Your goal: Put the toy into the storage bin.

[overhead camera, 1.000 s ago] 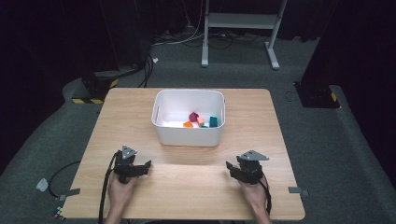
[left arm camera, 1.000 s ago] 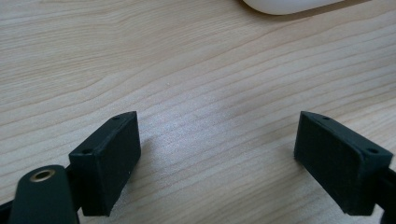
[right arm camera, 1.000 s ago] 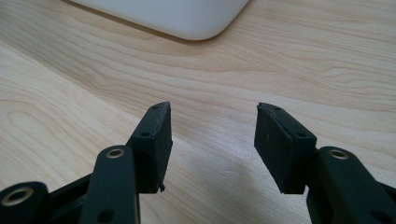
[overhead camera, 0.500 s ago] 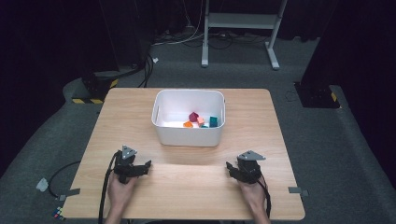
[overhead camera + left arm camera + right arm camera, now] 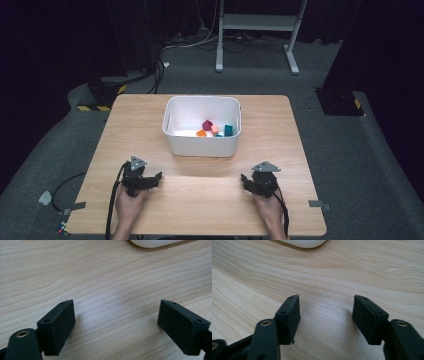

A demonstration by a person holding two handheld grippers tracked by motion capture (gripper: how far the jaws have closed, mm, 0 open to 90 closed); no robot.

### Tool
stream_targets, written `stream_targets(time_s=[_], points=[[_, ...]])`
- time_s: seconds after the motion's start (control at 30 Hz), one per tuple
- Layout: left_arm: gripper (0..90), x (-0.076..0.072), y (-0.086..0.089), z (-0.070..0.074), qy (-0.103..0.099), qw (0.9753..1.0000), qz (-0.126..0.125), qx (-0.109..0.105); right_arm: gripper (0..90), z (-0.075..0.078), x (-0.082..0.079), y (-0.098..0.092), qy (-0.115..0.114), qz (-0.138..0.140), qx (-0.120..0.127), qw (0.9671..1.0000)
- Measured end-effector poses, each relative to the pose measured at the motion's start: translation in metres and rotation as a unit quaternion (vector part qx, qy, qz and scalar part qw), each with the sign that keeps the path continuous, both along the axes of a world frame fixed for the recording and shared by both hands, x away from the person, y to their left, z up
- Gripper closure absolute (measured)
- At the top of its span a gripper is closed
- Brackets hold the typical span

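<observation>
A white bin (image 5: 202, 146) stands at the middle back of the wooden table (image 5: 210, 200). Inside it lie several coloured blocks, among them a maroon one (image 5: 207, 124), an orange one (image 5: 201, 133) and a teal one (image 5: 228, 130). My left gripper (image 5: 156, 177) rests low over the table at front left, held by a hand, open with bare wood between its jaws (image 5: 116, 315). My right gripper (image 5: 245, 181) sits at front right, also open and empty (image 5: 327, 307). The bin's lower edge (image 5: 155, 243) shows at the top of the left gripper view, and its lower edge (image 5: 303, 243) at the top of the right gripper view.
Bare wood lies between the two grippers and in front of the bin. A white metal stand (image 5: 257, 22) and cables (image 5: 195, 42) are on the dark floor behind the table. Black cables (image 5: 112, 210) trail from the left gripper off the front edge.
The right gripper has shifted slightly left and toward the bin. The left gripper and the bin have stayed put.
</observation>
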State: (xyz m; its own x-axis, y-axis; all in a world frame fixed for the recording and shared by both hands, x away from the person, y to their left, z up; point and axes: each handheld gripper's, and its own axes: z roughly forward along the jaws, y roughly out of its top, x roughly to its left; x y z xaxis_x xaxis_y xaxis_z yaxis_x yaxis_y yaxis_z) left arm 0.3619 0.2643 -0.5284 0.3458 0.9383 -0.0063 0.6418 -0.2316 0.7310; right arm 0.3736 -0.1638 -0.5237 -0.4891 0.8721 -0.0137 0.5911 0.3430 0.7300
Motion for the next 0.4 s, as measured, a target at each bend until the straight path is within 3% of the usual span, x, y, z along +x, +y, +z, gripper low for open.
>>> stream_targets(time_s=[0.4], points=[[14.7, 0.0, 0.0, 0.0, 0.0, 1.0, 0.0, 0.0, 35.8, -0.0002, 0.0005, 0.0006, 0.0, 0.001, 0.0, 1.0]])
